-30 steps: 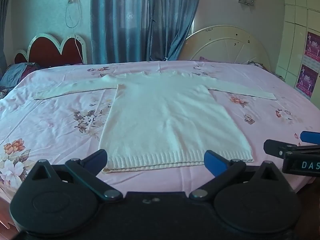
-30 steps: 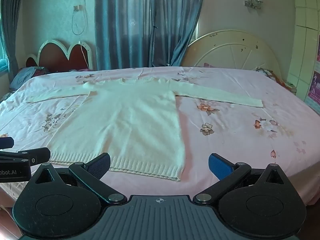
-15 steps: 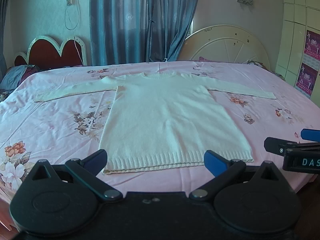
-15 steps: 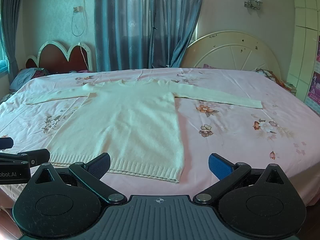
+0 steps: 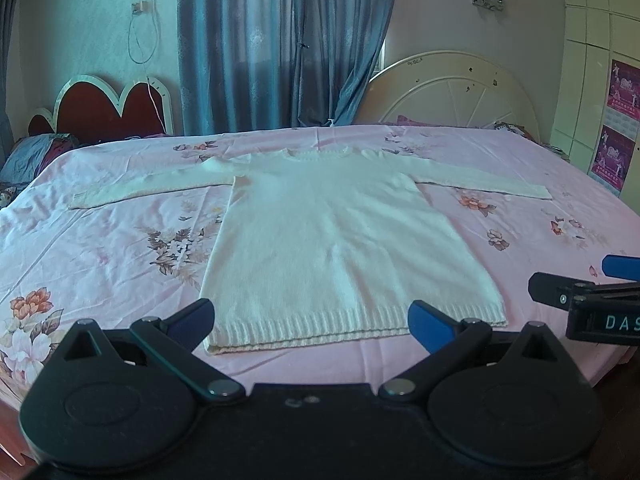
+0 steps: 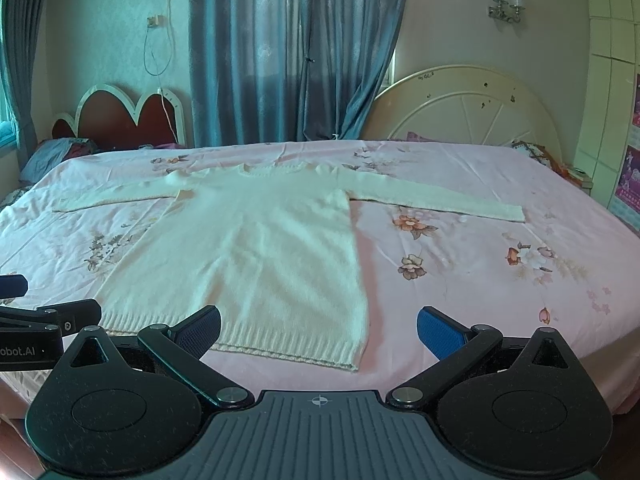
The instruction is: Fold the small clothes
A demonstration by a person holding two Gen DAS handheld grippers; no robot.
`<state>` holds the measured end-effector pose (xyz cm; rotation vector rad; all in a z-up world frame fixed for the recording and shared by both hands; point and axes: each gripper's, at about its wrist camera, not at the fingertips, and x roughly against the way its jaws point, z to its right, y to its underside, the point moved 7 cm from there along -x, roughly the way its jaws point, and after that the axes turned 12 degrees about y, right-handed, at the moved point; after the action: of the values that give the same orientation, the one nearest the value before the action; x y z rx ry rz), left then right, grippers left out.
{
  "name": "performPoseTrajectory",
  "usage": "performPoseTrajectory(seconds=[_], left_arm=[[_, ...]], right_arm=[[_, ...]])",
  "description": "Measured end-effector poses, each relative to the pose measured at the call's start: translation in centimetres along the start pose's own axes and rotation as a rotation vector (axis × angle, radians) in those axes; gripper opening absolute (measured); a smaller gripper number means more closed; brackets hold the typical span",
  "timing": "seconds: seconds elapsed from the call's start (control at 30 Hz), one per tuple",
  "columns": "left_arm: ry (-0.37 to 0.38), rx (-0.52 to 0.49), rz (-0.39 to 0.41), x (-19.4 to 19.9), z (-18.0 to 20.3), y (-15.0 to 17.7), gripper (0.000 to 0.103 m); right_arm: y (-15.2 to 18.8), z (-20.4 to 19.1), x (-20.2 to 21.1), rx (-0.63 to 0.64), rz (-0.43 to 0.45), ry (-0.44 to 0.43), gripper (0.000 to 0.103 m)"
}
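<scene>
I judge the folding not yet begun: the cream sweater (image 5: 340,240) lies flat on the pink floral bedsheet (image 5: 100,248), both sleeves spread wide and its ribbed hem (image 6: 256,340) toward me, with no crease in it. My left gripper (image 5: 312,318) hangs spread wide just short of that hem, touching nothing. My right gripper (image 6: 318,330) is likewise splayed and empty near the hem's right corner.
</scene>
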<state>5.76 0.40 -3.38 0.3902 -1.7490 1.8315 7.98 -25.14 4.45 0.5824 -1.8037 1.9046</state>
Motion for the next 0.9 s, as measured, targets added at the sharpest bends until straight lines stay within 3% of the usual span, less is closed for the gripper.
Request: performPoseTrajectory(seconds=[0.9], left_arm=[[-0.005,0.002,0.005,0.46,-0.13,0.12,0.103]], right_arm=[[-0.16,-0.2,0.23,0.004,0.0,0.002,0.103]])
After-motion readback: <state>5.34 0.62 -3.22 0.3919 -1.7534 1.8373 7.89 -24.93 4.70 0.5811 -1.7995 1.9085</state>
